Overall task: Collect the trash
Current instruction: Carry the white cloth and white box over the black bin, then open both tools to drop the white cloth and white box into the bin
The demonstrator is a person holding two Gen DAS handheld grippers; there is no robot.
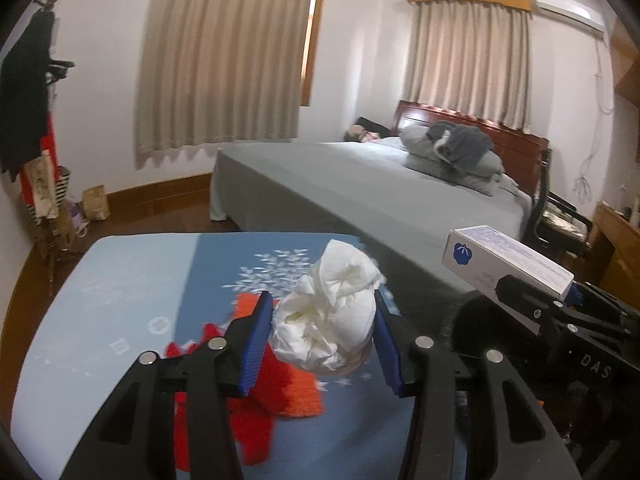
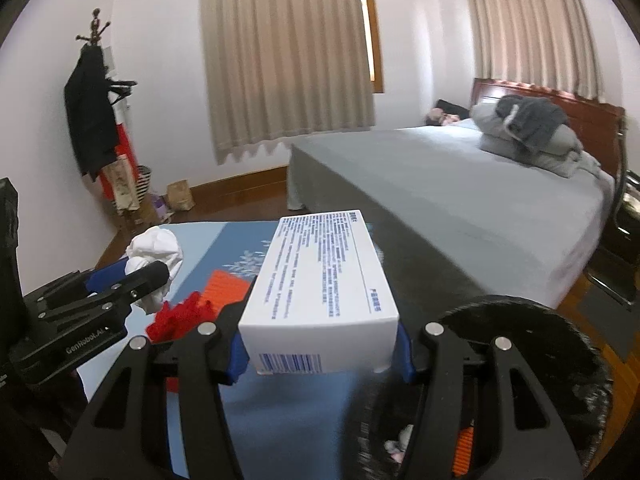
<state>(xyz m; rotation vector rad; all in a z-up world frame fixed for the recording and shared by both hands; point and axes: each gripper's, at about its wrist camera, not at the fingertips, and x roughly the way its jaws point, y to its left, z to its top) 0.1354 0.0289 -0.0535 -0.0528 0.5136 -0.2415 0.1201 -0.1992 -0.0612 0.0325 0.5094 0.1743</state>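
The soft tissue ball could slip out of the left tool, because it is squashy and is only pinched at its sides. It would then fall back onto the blue desk. The white box could tip or slide out of the right tool, because only its near end is gripped and the rest sticks out in front. The two tools are carried side by side, so one could be bumped against the other and something could be knocked loose. A dark, fuzzy-rimmed bin is seen just below the right tool, with bits of trash inside it. It is probably where the trash belongs, and it could be missed if the things are let go too soon.

The left tool is about half closed and is clamped on the tissue ball, which is held up above the desk. The right tool is also about half closed and is clamped on the white box, which is held above the desk's edge, near the bin.
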